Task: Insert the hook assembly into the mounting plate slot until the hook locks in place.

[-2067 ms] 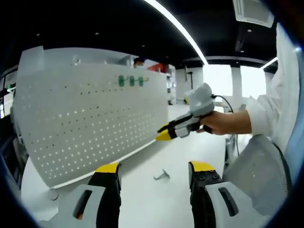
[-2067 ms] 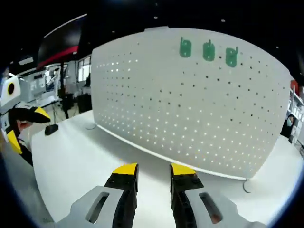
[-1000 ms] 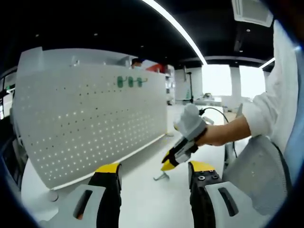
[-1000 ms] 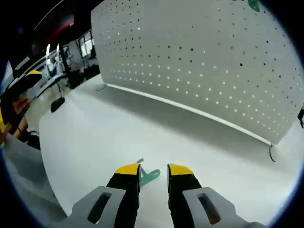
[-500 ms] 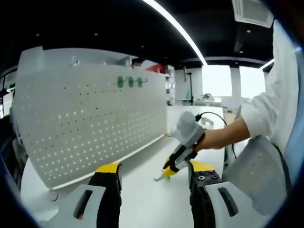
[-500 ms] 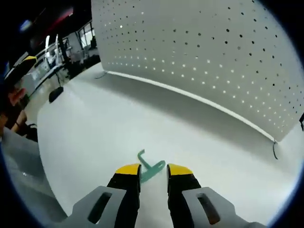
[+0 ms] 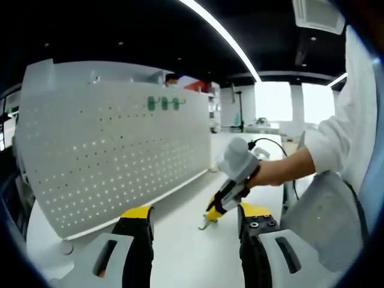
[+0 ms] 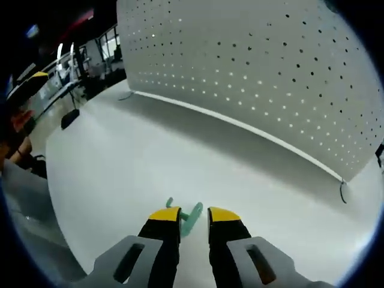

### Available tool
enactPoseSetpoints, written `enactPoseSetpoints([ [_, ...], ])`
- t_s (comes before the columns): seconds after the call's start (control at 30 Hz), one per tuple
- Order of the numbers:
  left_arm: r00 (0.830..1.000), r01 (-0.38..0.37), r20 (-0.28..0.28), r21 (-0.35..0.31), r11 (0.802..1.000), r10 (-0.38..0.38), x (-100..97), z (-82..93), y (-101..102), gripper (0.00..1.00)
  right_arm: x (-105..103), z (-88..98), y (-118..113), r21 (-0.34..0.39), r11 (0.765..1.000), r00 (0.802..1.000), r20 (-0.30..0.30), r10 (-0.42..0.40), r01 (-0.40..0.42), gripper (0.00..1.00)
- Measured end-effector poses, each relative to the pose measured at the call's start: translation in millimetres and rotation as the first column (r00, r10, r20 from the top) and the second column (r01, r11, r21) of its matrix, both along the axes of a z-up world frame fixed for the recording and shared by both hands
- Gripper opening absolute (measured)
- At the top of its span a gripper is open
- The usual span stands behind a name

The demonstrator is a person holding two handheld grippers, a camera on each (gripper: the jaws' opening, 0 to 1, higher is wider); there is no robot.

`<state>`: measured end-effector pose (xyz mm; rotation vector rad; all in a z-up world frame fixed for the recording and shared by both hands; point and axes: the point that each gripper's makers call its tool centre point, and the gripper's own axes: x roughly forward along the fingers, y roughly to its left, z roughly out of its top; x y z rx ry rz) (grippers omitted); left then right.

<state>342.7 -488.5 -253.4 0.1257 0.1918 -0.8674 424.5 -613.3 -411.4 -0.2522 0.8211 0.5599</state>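
Over the smooth white table [image 8: 120, 162], right tool [image 8: 194, 214] pinches a thin green hook [image 8: 191, 217]; left tool [image 7: 195, 213] gapes.

an open-plan office or lab: a long ceiling light strip [image 7: 222, 36], a ceiling air-conditioning vent [image 7: 318, 15], bright windows [image 7: 294, 102], distant shelving [image 7: 215, 108], and a white desk [image 8: 120, 162] carrying a perforated pegboard [image 7: 108, 150].

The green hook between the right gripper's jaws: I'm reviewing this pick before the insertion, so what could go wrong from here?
The right gripper has only the end of the green hook between its jaw tips, so the hook could pivot or slip out as it is lifted. A tilted hold would then make lining it up with the small holes of the pegboard harder. The left gripper hangs open nearby and gives no support.
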Motion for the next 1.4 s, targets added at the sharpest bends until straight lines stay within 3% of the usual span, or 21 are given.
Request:
enactPoseSetpoints([
  [0.17, 1.000, -0.007, 0.001, -0.006, 1.000, 0.007, 0.9, 1.4, 2.0, 0.57, 3.3, -0.1, 2.1, -0.041, 0.999, 1.000, 0.022, 0.022, -0.021, 0.12],
  [0.33, 1.000, -0.002, 0.003, -0.002, 1.000, 0.002, 0.1, 1.4, 1.0, 0.57, 4.5, -4.6, -1.4, -0.067, 0.998, 1.000, 0.007, 0.015, -0.015, 0.10],
  [0.9, 1.000, -0.006, 0.005, -0.008, 1.000, 0.006, -0.3, 2.6, 1.7, 0.57, 0.9, -6.4, -4.6, -0.094, 0.995, 0.999, 0.006, 0.037, -0.037, 0.01],
  [1.2, 1.000, -0.002, 0.005, -0.006, 1.000, 0.002, -0.5, 2.0, 0.7, 0.57, 0.7, -5.1, -7.6, -0.072, 0.997, 1.000, 0.005, 0.021, -0.021, 0.00],
  [1.4, 1.000, 0.001, 0.003, -0.001, 1.000, -0.001, -0.8, 0.6, -0.8, 0.57, 3.8, 5.4, -6.8, -0.031, 1.000, 1.000, 0.031, 0.005, -0.004, 0.00],
])
